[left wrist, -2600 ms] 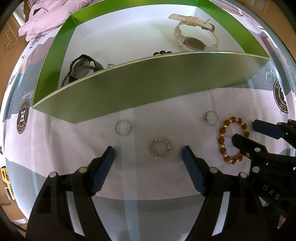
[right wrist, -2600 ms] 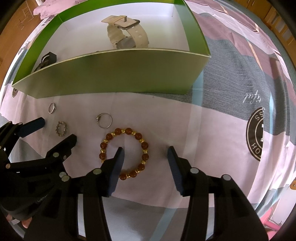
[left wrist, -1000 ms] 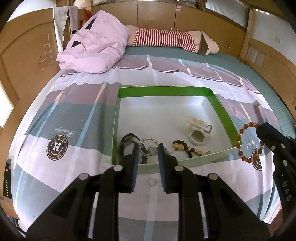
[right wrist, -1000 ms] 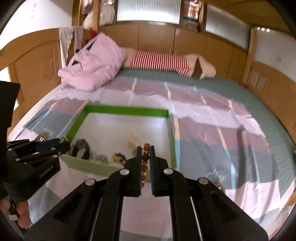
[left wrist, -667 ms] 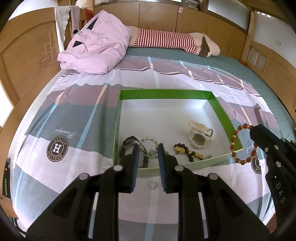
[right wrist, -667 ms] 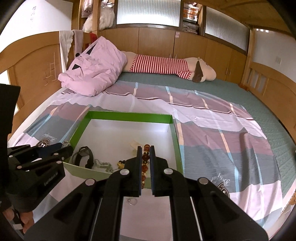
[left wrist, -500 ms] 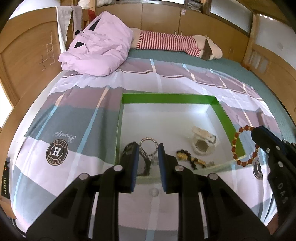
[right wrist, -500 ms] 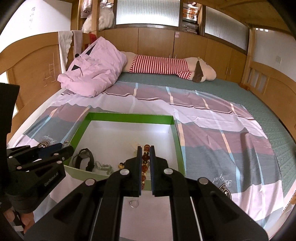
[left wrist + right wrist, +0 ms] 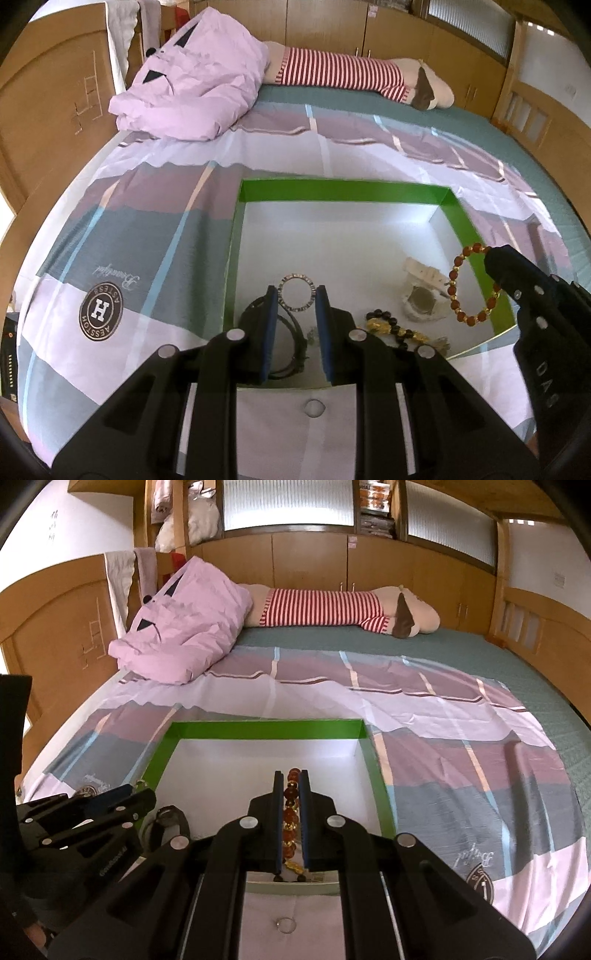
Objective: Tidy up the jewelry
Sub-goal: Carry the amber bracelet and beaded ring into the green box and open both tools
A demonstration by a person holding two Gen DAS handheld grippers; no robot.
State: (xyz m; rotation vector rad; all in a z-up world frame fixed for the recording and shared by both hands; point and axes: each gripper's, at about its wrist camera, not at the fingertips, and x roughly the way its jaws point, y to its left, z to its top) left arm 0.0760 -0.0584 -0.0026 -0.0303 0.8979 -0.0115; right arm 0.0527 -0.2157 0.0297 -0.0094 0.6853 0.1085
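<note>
Your left gripper [image 9: 296, 295] was pinching the sparkly ring-shaped band [image 9: 296, 294] between its blue pads, holding it upright over the near-left part of the green-walled box [image 9: 343, 190]. Your right gripper [image 9: 291, 805] was pressed nearly together on the amber bead bracelet [image 9: 290, 812]; in the left wrist view that bracelet [image 9: 469, 284] hung as a loop from the right gripper's tips, over the box's right wall. Both tools pointed down toward the white box floor. Inside the box, near edge: a black watch [image 9: 284, 332] sat under the left gripper, a dark-bead bracelet with gold charms [image 9: 391, 328] lay to its right, and a cream-strapped watch [image 9: 421, 291] lay farther right, just left of the hanging amber loop. Something small and silvery lay by the near-right corner; couldn't tell what it was. Outside the box, on the pink and grey bedsheet [image 9: 147, 229] just near of the front wall, one thin ring [image 9: 314, 407] was lying flat between the left gripper's arms; the right wrist view showed a ring [image 9: 285, 924] on the sheet too, near of the box. Far side of the bed: a crumpled pink quilt [image 9: 184, 627] on the left, a striped plush toy [image 9: 332, 609] along the headboard.
</note>
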